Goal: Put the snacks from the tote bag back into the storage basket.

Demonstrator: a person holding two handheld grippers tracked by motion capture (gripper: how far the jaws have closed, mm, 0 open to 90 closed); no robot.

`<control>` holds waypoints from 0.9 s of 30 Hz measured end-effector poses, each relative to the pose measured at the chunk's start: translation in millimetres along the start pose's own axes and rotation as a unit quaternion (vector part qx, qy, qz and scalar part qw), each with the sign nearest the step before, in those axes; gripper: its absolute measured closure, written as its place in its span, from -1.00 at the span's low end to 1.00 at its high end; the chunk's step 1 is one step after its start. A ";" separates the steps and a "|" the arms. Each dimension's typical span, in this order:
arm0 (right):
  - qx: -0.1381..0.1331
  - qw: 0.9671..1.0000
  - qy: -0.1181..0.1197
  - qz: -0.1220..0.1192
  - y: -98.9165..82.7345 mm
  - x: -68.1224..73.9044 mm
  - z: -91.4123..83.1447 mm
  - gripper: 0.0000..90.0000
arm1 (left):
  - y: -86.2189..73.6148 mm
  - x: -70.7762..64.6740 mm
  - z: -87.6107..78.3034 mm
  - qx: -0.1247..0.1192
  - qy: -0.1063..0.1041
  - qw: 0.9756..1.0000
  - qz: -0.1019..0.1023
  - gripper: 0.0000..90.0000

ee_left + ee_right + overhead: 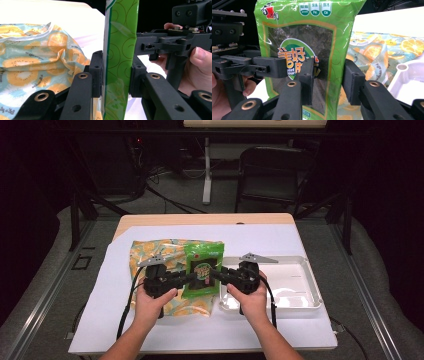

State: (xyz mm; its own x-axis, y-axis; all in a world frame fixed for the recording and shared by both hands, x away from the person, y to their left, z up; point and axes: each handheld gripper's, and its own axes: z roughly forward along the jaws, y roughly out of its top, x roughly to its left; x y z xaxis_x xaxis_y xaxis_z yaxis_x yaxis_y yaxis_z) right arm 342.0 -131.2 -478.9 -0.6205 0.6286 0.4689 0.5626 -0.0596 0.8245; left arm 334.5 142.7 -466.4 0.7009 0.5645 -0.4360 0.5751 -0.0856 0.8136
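Right now both grippers meet at the green seaweed packet (201,271), which sits at the centre of the tabletop (260,240), held up over the orange-slice printed bag (155,251) with the white tray (310,285) just beside it at 3 o'clock. From the high view, the left gripper (187,278) comes at the packet from 9 o'clock and the right gripper (216,274) from 3 o'clock, each in one of the person's hands. In the left gripper view the packet (120,50) stands edge-on between the fingers (96,72), and both pads press flat against its sides, so this gripper is clamped on it. In the right gripper view the packet (307,37) faces the camera upright with its printed front showing; the fingers (305,80) stand one before the packet's front and one past its right edge, and whether the pads already press on it I cannot tell. The printed bag (384,52) lies behind at 2 o'clock, and the tray's corner (409,72) shows at 3 o'clock.
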 end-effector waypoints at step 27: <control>-0.012 1.000 -0.013 -0.004 0.2 -3.6 -5.1 0.92 | -0.1 0.9 -0.8 -0.003 0.005 1.000 0.000 0.56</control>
State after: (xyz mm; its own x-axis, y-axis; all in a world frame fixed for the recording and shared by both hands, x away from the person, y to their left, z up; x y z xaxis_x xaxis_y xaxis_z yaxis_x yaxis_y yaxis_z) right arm 341.5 -137.5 -478.7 -0.6101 0.6496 0.4537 0.5435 -0.0735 0.8362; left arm 334.8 143.9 -466.5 0.6959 0.5734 -0.4323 0.5726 -0.0798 0.8159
